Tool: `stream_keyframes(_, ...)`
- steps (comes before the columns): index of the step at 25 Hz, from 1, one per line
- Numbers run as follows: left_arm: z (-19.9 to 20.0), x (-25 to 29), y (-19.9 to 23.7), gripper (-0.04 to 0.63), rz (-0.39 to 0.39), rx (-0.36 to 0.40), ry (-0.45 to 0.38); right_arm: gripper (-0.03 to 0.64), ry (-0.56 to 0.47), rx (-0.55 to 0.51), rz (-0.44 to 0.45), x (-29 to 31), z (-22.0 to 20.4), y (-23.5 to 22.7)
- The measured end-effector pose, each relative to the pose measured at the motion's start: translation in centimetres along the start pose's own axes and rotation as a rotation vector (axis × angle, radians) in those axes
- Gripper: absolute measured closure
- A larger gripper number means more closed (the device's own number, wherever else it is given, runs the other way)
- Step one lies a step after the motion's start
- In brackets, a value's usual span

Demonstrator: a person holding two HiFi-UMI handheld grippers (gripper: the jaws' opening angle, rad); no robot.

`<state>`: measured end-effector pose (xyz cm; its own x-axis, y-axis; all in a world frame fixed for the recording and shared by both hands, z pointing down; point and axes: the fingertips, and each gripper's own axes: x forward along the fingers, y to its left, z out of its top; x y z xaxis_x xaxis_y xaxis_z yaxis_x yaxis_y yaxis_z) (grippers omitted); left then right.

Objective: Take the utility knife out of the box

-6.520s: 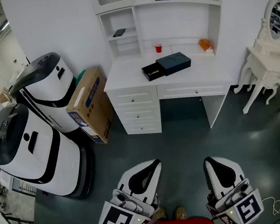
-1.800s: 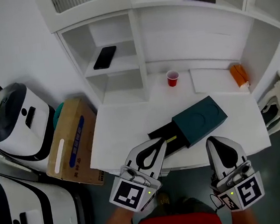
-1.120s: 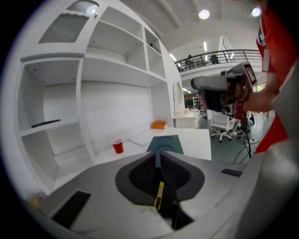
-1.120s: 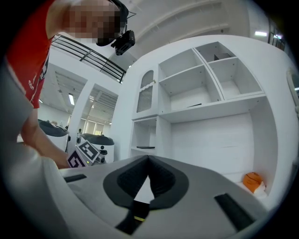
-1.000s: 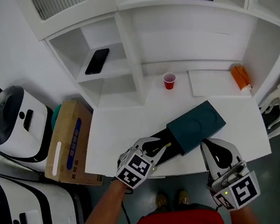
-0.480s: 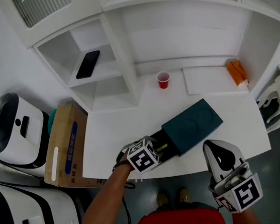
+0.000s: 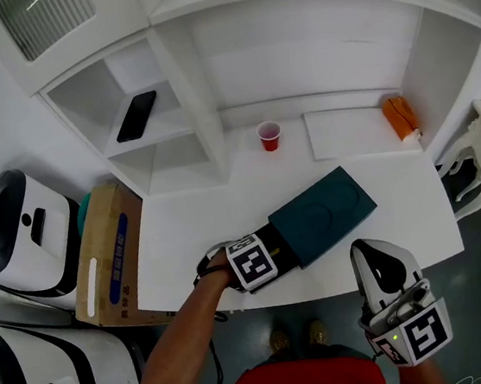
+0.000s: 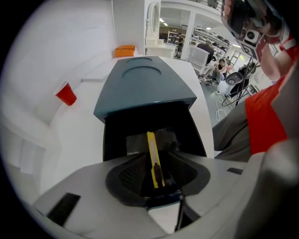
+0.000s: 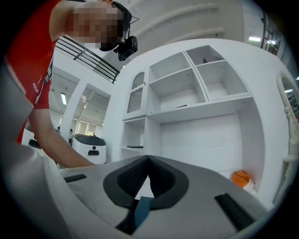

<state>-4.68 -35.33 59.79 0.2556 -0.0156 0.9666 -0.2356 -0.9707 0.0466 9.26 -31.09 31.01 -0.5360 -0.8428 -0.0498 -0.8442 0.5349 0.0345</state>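
Your left gripper points steeply down into the pulled-out drawer of the dark teal box. The yellow utility knife lies on the drawer floor, directly between the two jaws and lengthwise along the gap. The jaws have just been opening and stand wide, with the pads clear of the knife on both sides. From the head view the marker cube on the left gripper covers the drawer, so the knife is hidden there.

Your right gripper hangs off the front edge of the table, well apart from the box, with its jaw tips together on nothing.

Count: one knife, one box, two grippers. Also one red cup, one orange object and one black phone on a shelf.
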Motion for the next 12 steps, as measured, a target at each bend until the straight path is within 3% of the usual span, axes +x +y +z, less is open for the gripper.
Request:
stream_keyframes(8, 0.0, 0.6, 0.5, 0.407, -0.041, -0.063, 0.071, 0.614, -0.005, 0.025, -0.009, -0.3, -0.5, -1.0)
stream_keyframes(12, -0.1, 0.5, 0.5, 0.44, -0.048, -0.065, 0.07, 0.614, -0.005, 0.032, -0.019, -0.5, -0.7, -1.7)
